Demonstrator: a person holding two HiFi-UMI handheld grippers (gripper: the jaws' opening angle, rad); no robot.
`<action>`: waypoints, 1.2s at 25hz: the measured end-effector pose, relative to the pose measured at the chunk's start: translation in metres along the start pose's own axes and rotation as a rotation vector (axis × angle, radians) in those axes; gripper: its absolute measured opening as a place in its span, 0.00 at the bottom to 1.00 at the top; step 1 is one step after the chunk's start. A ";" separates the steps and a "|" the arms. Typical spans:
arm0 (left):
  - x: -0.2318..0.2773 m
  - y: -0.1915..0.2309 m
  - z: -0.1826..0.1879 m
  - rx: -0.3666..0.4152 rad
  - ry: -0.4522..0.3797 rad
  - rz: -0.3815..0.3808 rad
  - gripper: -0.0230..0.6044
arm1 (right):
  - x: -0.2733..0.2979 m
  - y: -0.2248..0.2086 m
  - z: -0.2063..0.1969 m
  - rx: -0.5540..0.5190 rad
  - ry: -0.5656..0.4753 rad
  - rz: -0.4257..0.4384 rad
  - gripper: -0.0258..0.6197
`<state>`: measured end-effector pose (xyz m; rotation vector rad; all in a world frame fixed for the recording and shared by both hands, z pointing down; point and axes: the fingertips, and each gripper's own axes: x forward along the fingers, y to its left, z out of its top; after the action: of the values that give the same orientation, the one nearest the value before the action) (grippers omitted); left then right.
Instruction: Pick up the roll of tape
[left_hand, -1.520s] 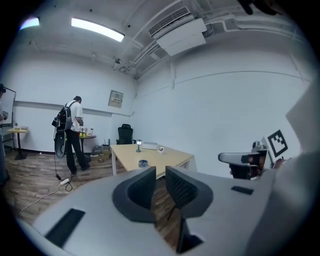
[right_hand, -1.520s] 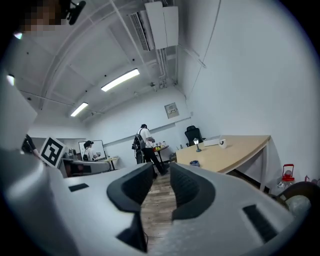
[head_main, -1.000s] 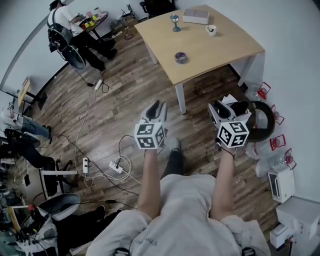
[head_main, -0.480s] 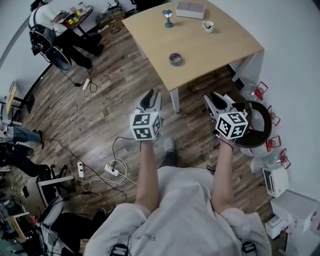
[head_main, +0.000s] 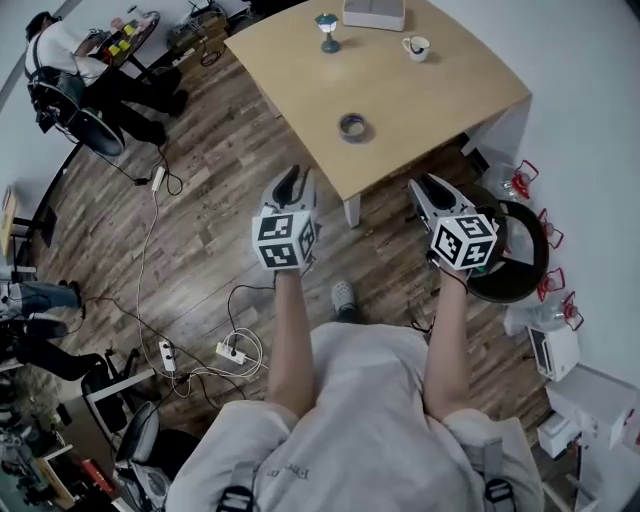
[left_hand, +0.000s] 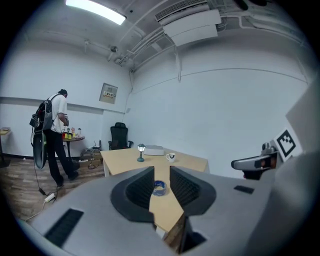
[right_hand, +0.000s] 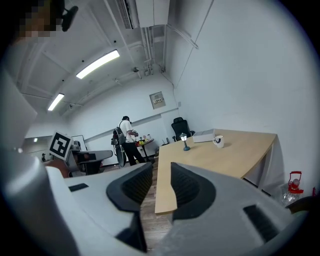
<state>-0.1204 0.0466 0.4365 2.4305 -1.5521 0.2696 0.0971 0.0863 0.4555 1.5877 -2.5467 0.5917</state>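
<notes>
The roll of tape (head_main: 351, 126) lies flat on the light wooden table (head_main: 450, 90), near its front corner. In the left gripper view, the tape (left_hand: 159, 188) shows far off through the gap of the jaws. My left gripper (head_main: 290, 188) hovers over the floor just short of the table's edge, open and empty. My right gripper (head_main: 424, 190) is level with it beside the table's near corner; its jaws are closing a little, still apart, with nothing between them. The same open gap of the right gripper (right_hand: 162, 165) frames the table edge (right_hand: 167, 200).
A small lamp (head_main: 327, 30), a white mug (head_main: 417, 46) and a flat box (head_main: 374, 14) stand at the table's far side. A black round object (head_main: 515, 250) sits on the floor at right. Cables and a power strip (head_main: 232, 352) lie at left. A person (head_main: 60, 50) stands far left.
Both grippers have moved forward toward the table, which now sits nearer and lower in the head view. The tape has not moved on the table.
</notes>
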 end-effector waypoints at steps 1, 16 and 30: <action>0.008 0.007 -0.001 -0.003 0.005 -0.007 0.18 | 0.009 0.000 0.001 -0.001 0.000 -0.005 0.22; 0.049 0.071 -0.028 -0.007 0.081 -0.038 0.17 | 0.070 -0.004 -0.015 0.030 0.026 -0.076 0.21; 0.087 0.131 -0.020 -0.012 0.089 0.073 0.17 | 0.157 -0.017 0.012 0.032 0.018 0.024 0.20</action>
<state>-0.2036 -0.0758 0.4939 2.3228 -1.6013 0.3757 0.0416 -0.0581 0.4911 1.5563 -2.5595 0.6499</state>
